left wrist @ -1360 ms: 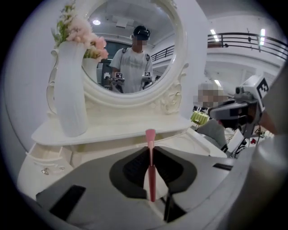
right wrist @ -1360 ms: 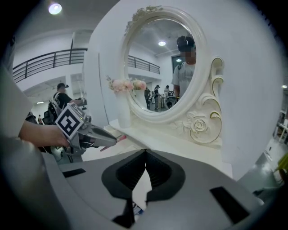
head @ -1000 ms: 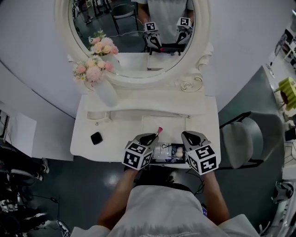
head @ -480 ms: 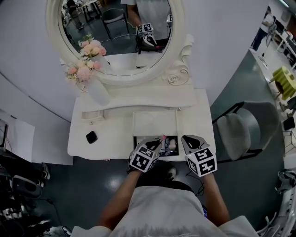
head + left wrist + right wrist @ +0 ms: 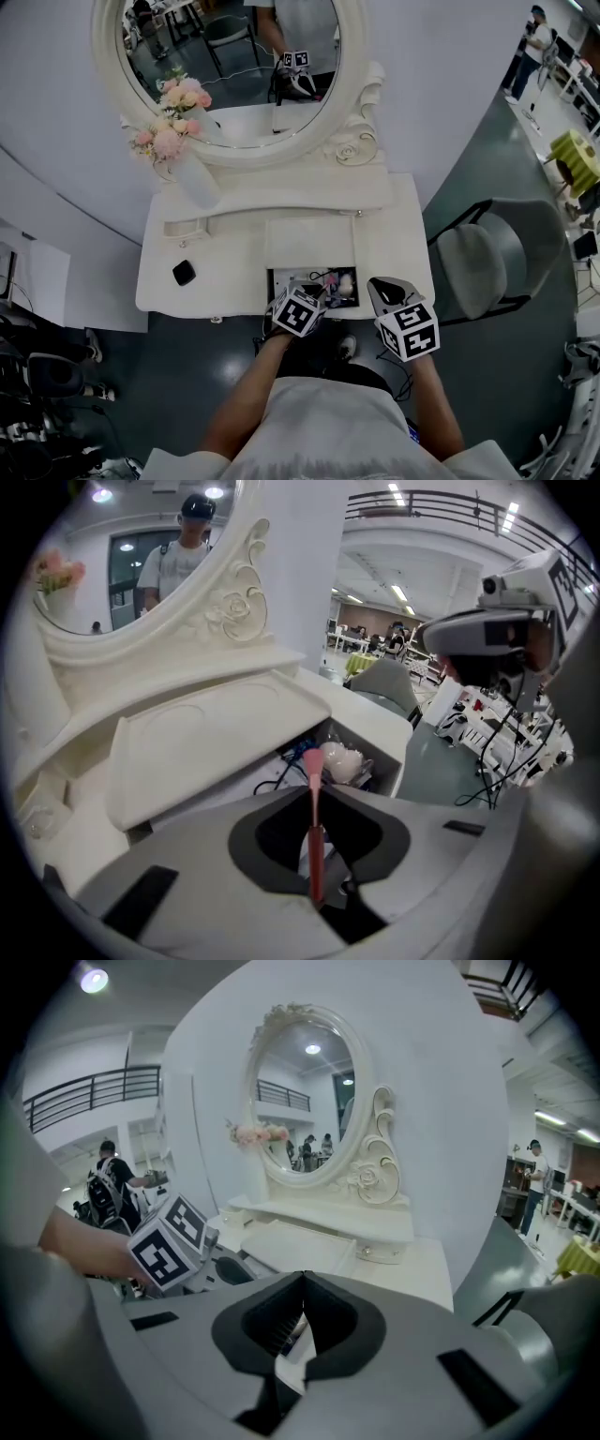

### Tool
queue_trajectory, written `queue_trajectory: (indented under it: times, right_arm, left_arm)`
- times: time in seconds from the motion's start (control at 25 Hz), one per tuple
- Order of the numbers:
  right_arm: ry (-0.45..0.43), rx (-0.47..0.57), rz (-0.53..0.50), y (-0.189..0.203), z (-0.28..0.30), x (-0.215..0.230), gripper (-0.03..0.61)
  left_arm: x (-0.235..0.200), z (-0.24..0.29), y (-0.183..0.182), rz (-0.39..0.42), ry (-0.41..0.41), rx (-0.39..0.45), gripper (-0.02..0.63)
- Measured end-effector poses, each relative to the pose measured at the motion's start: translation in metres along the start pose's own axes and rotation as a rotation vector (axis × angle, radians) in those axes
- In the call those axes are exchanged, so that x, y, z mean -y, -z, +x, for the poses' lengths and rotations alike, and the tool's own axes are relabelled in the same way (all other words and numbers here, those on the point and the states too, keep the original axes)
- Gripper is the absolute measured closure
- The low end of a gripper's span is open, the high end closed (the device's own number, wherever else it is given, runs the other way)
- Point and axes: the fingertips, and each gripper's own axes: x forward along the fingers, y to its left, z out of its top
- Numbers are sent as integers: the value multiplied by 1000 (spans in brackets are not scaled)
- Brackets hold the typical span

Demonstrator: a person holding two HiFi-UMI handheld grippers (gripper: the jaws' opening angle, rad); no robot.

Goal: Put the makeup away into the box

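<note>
A slim pink makeup brush (image 5: 315,829) stands clamped between the jaws of my left gripper (image 5: 314,794), its soft tip (image 5: 313,758) pointing ahead. That gripper (image 5: 314,289) hangs over the open box (image 5: 277,277) sunk into the white dressing table (image 5: 225,281). Inside the box lie a pale puff (image 5: 343,759) and other small items. Its flat lid (image 5: 211,738) stands raised behind it. My right gripper (image 5: 382,286) sits just right of the box near the table's front edge. Its jaws (image 5: 302,1279) are shut with nothing in them.
A black compact (image 5: 184,273) lies on the table's left part. A white vase of pink flowers (image 5: 192,173) stands at the back left under the oval mirror (image 5: 234,66). A grey chair (image 5: 487,267) is to the right of the table.
My left gripper has come down and forward with the brush, from above the table's front to over the open box. The right gripper has shifted a little to the box's right.
</note>
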Motion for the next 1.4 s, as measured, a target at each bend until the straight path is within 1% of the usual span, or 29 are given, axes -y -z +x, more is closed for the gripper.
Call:
queue_trajectory:
  times: [0.12, 0.2, 0.24, 0.28, 0.36, 0.44, 0.52, 0.68, 0.92, 1.04, 1.16, 1.24, 1.4]
  right_arm:
    - [12, 0, 5, -1, -4, -4, 578]
    - [24, 1, 2, -4, -4, -6, 578]
    - [30, 0, 2, -6, -3, -8, 578]
    - [35, -1, 3, -8, -1, -10, 578]
    - [41, -5, 6, -12, 4, -17, 578]
    - [38, -7, 1, -21, 14, -28, 578]
    - [26, -5, -11, -32, 27, -45, 578]
    - [-12, -12, -31, -51, 55, -86, 578]
    - [-111, -17, -123, -86, 109, -160, 578]
    - [-143, -17, -155, -96, 133, -194, 578]
    - [-186, -22, -186, -107, 159, -224, 578]
    - [-210, -32, -203, -111, 174, -243, 578]
    - [-234, -53, -210, -115, 203, -270, 578]
  left_arm:
    - [1, 4, 9, -6, -5, -20, 550]
    - [-4, 5, 12, -22, -9, -4, 485]
    - [-7, 5, 13, -40, 0, 17, 447]
    - [-9, 2, 13, -65, 18, 42, 437]
    - [-14, -12, 10, -114, 51, 102, 437]
    - [-28, -31, 8, -137, 49, 161, 437]
    - [-51, -54, 11, -150, 22, 202, 437]
    - [-100, -97, 28, -200, -39, 252, 437]
    - [-177, -157, 67, -289, -154, 318, 437]
    - [-210, -176, 93, -300, -201, 316, 423]
    - [-237, -190, 120, -304, -232, 289, 403]
    - [-253, -197, 136, -291, -239, 258, 377]
    - [-283, -205, 164, -243, -249, 197, 356]
